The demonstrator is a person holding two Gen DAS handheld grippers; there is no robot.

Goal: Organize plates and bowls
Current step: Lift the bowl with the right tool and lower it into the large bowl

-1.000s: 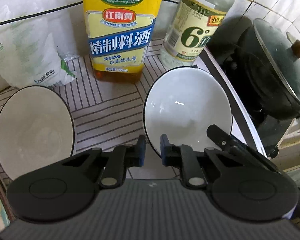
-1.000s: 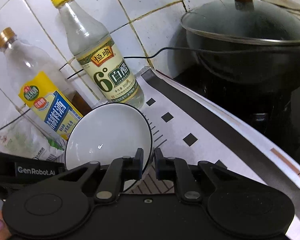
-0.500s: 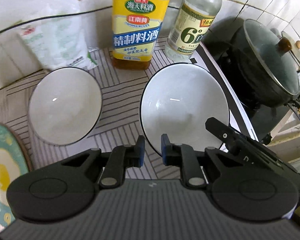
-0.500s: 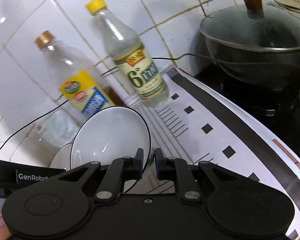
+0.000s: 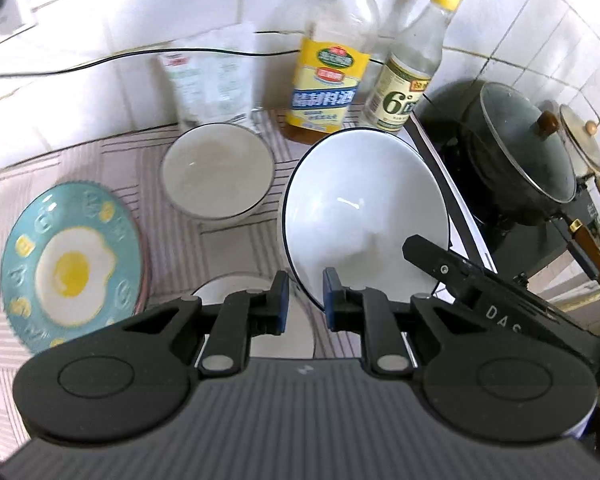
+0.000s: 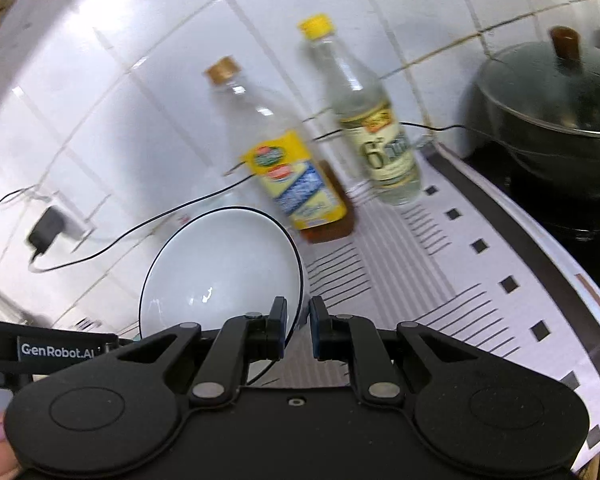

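While both the left tool (image 5: 305,298) and right tool (image 6: 298,326) pinch its thin dark-edged rim, the glossy round white bowl (image 5: 364,220) tilts above the striped worktop (image 5: 228,248).

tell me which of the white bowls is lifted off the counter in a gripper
The large white bowl with the thin dark rim, tilted and pinched at its edge by both grippers. The smaller white bowl near the salt bag sits flat on the counter, untouched.

Both grippers' fingers (image 5: 282,300) pinch the large white bowl (image 5: 360,216)
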